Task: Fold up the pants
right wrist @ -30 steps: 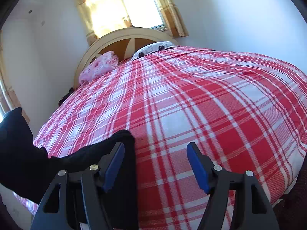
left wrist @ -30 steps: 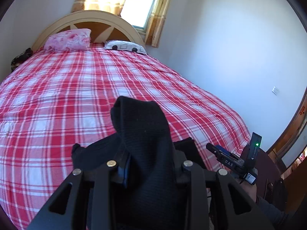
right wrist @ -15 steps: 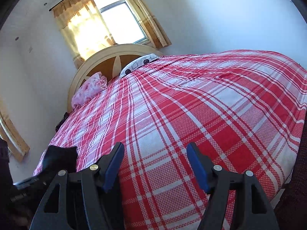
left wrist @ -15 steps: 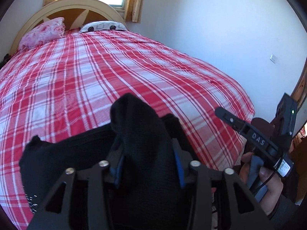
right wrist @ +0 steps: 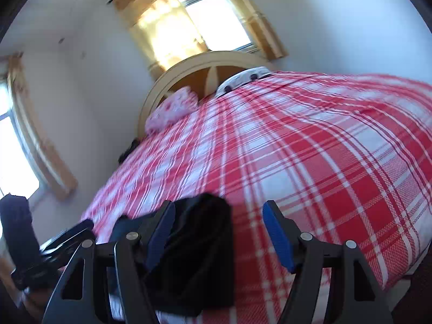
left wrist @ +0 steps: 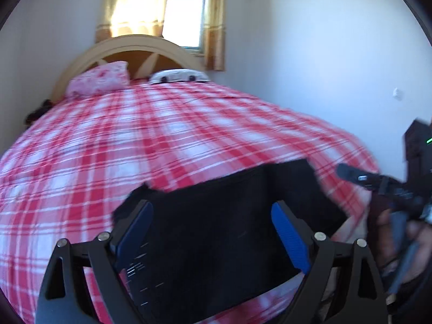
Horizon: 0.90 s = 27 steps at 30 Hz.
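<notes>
I'm spreading the left gripper (left wrist: 210, 232) fingers, just opened, releasing the black pants (left wrist: 229, 216) folded on the plaid bed (left wrist: 162, 140), lower centre; right gripper (right wrist: 218, 232) fingers spread, pinching nothing. Fold landing.

A home bedroom: a wide bed (left wrist: 167, 145) under a red-and-white plaid cover fills the room, with an arched cream headboard (left wrist: 135, 46), a pink floral pillow (left wrist: 98, 82) and a white patterned pillow (left wrist: 179, 76). Behind it, a sunlit window (left wrist: 186, 19) with yellow curtains (left wrist: 129, 2) sits in plain white walls (left wrist: 324, 54).
</notes>
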Motion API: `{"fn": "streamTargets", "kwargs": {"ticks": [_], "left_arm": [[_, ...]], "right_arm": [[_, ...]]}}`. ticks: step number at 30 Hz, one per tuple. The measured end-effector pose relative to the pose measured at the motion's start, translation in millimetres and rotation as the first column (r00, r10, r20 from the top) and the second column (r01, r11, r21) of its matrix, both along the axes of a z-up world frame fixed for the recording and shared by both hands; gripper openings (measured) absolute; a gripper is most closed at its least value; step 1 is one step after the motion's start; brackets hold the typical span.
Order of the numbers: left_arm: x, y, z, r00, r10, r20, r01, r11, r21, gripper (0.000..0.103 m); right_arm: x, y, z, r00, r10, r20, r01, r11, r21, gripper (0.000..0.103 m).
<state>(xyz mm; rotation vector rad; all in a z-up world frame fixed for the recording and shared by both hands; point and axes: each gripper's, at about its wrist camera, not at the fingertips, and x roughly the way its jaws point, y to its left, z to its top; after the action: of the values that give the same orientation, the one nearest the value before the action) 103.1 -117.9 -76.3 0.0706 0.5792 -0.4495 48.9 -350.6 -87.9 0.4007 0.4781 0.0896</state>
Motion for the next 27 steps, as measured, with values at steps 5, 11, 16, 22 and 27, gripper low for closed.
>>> {"fn": "streamTargets", "kwargs": {"ticks": [5, 11, 16, 22, 27], "left_arm": [[12, 18, -51, 0.989, 0.067, -0.131, -0.062, 0.997, 0.045, 0.092], [23, 33, -70, 0.975, 0.125, -0.184, -0.116, 0.992, 0.057, 0.103], [11, 41, -63, 0.978, 0.129, -0.161, -0.123, 0.991, 0.047, 0.103], [-8, 58, -50, 0.985, 0.152, -0.086, -0.151, 0.988, 0.019, 0.103], [-1, 60, -61, 0.983, 0.127, -0.132, -0.127, 0.992, 0.006, 0.103]], "right_arm": [[-6, 42, -16, 0.993, 0.052, -0.104, -0.071, 0.979, -0.192, 0.069], [9, 12, -42, 0.971, -0.031, -0.239, 0.0, 0.992, -0.127, 0.069], [8, -7, -39, 0.961, -0.142, -0.237, 0.103, 0.98, -0.17, 0.069], [-8, 23, 20, 0.998, 0.019, -0.057, -0.029, 0.983, -0.18, 0.069], [47, 90, 33, 0.933, 0.331, -0.142, -0.345, 0.935, -0.083, 0.069]]}}
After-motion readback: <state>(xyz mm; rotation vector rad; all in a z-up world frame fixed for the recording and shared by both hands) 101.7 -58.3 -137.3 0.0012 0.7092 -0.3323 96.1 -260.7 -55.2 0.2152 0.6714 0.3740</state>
